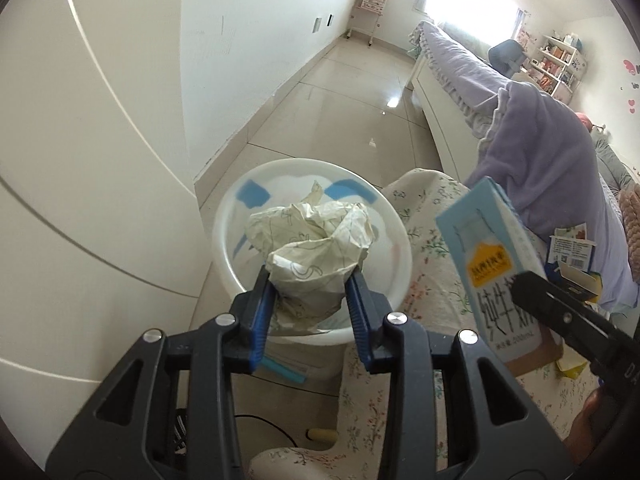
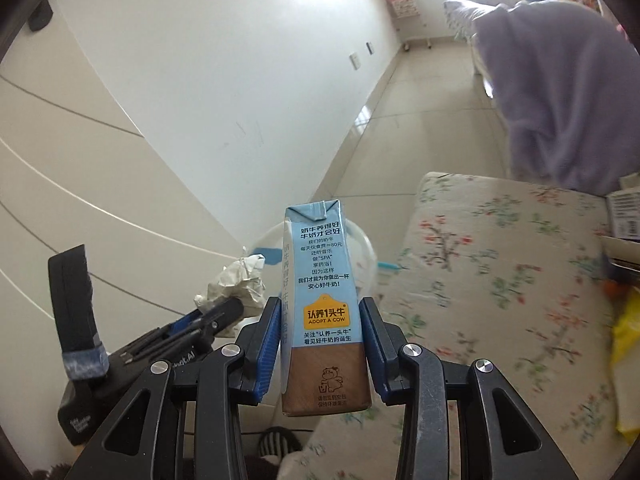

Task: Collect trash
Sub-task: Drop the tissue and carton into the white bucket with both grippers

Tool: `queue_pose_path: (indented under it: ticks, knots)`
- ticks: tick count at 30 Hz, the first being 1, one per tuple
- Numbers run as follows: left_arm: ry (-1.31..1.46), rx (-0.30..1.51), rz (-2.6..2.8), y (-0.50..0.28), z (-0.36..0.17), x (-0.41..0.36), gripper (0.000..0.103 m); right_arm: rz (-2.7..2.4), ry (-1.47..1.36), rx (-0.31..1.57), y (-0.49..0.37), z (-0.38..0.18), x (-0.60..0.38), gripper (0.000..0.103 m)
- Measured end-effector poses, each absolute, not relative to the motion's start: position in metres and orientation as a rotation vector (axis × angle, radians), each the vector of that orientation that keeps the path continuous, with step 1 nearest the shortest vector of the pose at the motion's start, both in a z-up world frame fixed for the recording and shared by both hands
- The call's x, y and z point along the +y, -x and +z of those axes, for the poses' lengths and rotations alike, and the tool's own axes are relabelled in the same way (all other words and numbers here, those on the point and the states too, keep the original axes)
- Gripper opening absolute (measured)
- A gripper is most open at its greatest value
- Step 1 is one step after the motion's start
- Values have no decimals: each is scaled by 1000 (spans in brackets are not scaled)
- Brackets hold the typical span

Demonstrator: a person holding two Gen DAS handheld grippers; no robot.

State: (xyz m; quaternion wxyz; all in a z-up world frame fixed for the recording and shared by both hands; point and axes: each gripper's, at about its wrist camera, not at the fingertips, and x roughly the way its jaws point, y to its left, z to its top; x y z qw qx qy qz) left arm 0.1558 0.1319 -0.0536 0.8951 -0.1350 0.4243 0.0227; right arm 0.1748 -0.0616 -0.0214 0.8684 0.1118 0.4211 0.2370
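Observation:
My left gripper (image 1: 310,280) is shut on a crumpled paper wad (image 1: 316,240) and holds it over the open white trash bin (image 1: 236,264). My right gripper (image 2: 320,312) is shut on a light blue and brown milk carton (image 2: 320,292), held upright. The carton also shows in the left wrist view (image 1: 492,264), to the right of the bin. In the right wrist view the paper wad (image 2: 236,280) and the left gripper (image 2: 208,320) sit to the left, with the bin's rim (image 2: 362,240) behind the carton.
A floral-covered surface (image 2: 500,280) lies to the right of the bin, with small boxes (image 1: 572,252) and a yellow wrapper (image 2: 628,344) on it. A purple blanket (image 1: 540,152) hangs over the bed. White cabinet doors (image 1: 80,160) stand on the left. The tiled floor (image 1: 352,92) stretches beyond.

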Motion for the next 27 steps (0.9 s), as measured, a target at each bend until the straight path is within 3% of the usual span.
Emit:
queue_pose_path:
  ticks: [10,13,14,15,16,17,23,27]
  knots:
    - [304,876,90,-152,-61,154,39,531,-295,954,-219,-65,-28,40]
    - [329,884,98,-152,-61,156,53,552,-293,939,-223,-71,-23,42]
    - [333,891,106,-152,-61,157,64,552,-296,935,-221,-69,-23,43]
    - [333,892,117,-151,-61,157,76,547,-293,933,-220,-69,-22,55]
    - [335,892,130,-151,-60,158,80,534,-292,930,-218,-69,-24,63]
    - [335,898,144,-151,-61,158,83,521,-295,926,-216,-67,-27,74]
    - [331,933,202,-150,-65,161,84,451,-302,897,-211,-54,-49,75]
    - [304,940,203,-146,-62,158,93,427,-276,866,-196,-33,-61,76]
